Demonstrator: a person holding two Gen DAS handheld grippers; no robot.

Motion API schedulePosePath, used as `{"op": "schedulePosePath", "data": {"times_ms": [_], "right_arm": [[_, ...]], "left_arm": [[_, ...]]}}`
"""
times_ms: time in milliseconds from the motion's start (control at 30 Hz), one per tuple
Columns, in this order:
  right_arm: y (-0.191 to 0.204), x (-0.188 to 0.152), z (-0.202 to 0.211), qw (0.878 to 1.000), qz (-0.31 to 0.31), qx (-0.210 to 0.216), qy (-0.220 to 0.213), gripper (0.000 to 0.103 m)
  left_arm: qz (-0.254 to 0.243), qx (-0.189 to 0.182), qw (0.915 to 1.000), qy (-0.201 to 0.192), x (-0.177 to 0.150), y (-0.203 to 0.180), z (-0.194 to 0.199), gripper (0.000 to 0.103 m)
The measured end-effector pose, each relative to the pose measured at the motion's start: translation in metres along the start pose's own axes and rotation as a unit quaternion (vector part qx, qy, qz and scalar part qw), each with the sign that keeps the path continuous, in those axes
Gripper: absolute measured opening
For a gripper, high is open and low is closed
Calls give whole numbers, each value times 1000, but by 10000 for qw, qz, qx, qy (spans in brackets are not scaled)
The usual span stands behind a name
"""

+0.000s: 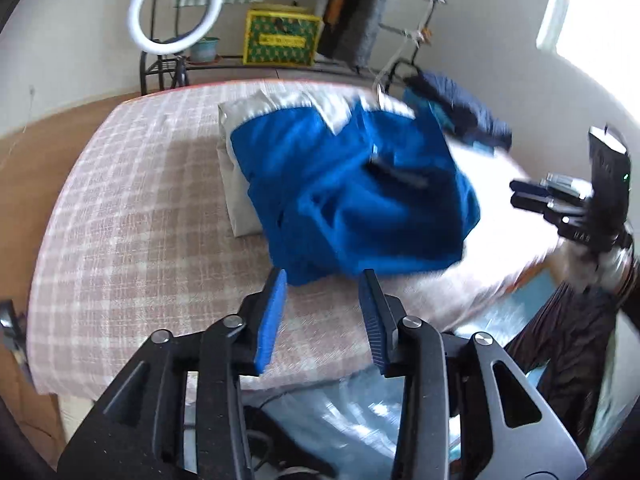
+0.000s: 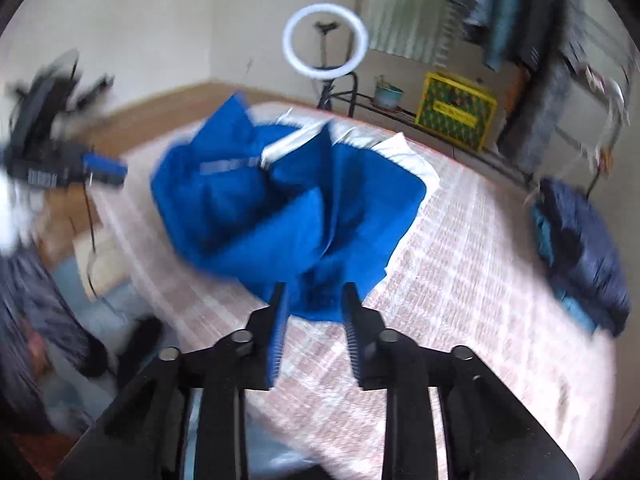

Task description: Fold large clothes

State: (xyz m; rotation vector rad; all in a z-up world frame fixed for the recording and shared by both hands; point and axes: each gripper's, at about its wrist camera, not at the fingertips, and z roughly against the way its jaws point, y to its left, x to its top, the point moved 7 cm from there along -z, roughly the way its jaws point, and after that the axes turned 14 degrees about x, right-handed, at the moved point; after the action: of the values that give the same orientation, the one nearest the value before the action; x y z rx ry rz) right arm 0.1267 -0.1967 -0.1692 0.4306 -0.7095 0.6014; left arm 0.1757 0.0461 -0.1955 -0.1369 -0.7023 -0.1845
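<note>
Blue cloth, a crumpled garment (image 1: 352,192), lies in a heap on the checked bed (image 1: 132,220), partly over a pale folded bundle (image 1: 236,152) at its far side. Nothing about it is flat or squared yet, so we judge the fold has hardly begun: this is the stage of getting hold of the piece to spread it out.

Our left gripper (image 1: 323,280) hovers at the heap's near edge, jaws parted and empty, the cloth just beyond the tips. Our right gripper (image 2: 313,294) is in the same case on its side: jaws apart, the blue hem showing between and behind them, no pad pressing on it as far as the blur lets us tell. Each gripper shows in the other's view, well apart across the heap.

Next we need to find two matching edges or corners in the tangle, close on each, then lift and draw them apart until the garment hangs open. A dark pile (image 2: 580,248) sits toward the bed's far corner, clear of our work.
</note>
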Motion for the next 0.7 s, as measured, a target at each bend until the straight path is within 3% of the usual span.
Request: {"op": "schedulePosePath", "data": {"times_ms": [133,300,400,600,667,700], "right_arm": [[-13,26,5,9955,-667,577,-338,29],[-17,49,-16,9960,-375,779,-226,35],[-28,59,-36,9954,-242,921,-86,35],[-45,61,-71,9858,-625,1554,102,35],[-45,63,-78,9811,-656,1808,209,35],[-42,62,-81,9782,-649,1955,258,35]], "left_arm": [[152,-349,9991,-163,24,-22,5,37],[-268,-773,9966,-22,21,-86,-19,40],[76,-1167,9928,265,17,-117,-52,40],[695,-1324,9882,335,18,-140,-100,40],[909,-1528,9834,360,18,-143,-109,20],[935,-1582,9823,367,17,-144,-111,2]]}}
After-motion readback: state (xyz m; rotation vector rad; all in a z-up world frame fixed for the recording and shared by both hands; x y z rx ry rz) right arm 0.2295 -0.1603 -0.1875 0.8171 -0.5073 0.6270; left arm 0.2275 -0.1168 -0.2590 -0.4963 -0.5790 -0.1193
